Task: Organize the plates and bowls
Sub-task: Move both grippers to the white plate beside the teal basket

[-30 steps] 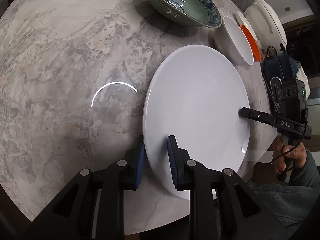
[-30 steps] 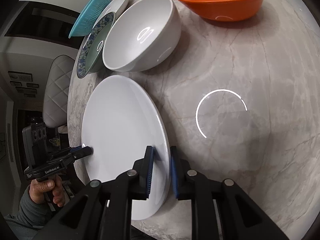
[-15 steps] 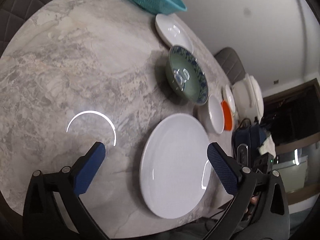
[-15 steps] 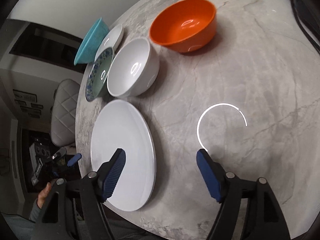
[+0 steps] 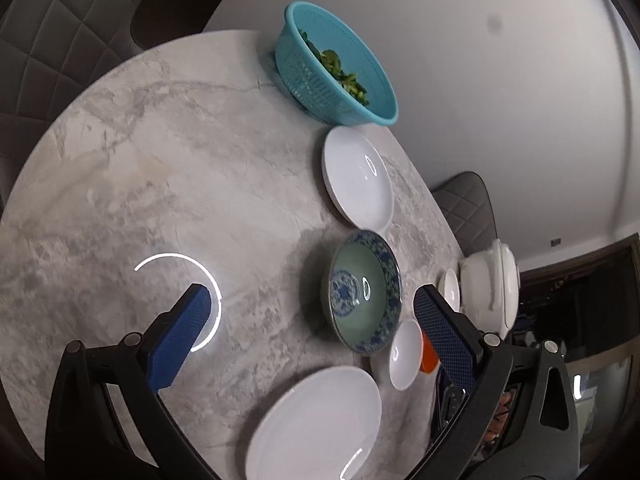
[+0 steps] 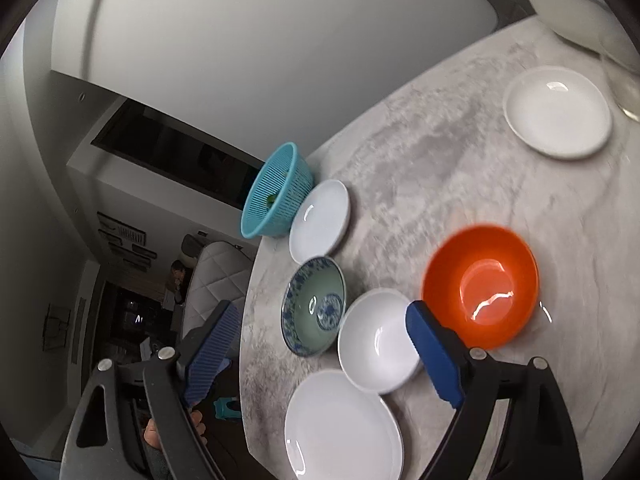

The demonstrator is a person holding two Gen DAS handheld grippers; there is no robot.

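A large white plate [image 5: 316, 424] [image 6: 340, 428] lies flat at the near edge of the marble table [image 5: 160, 184]. Behind it stand a white bowl [image 5: 405, 354] [image 6: 378, 340], an orange bowl [image 6: 480, 286] [image 5: 429, 356], a green bowl with a blue pattern [image 5: 366, 292] [image 6: 314, 306] and a small white plate [image 5: 358, 178] [image 6: 320, 220]. Another small white plate [image 6: 558, 112] lies far right. My left gripper [image 5: 316, 332] and right gripper [image 6: 320, 344] are both open, empty and raised above the table, apart from the dishes.
A teal colander [image 5: 336, 68] [image 6: 276, 192] with greens stands at the far edge. A white lidded pot [image 5: 490, 284] sits at the right end. Padded chairs [image 5: 44, 36] surround the table. The table's left half shows bare marble.
Both grippers let go of the large white plate, opened wide and rose away from it. The plate now lies flat on the table, and more of the table has come into view.
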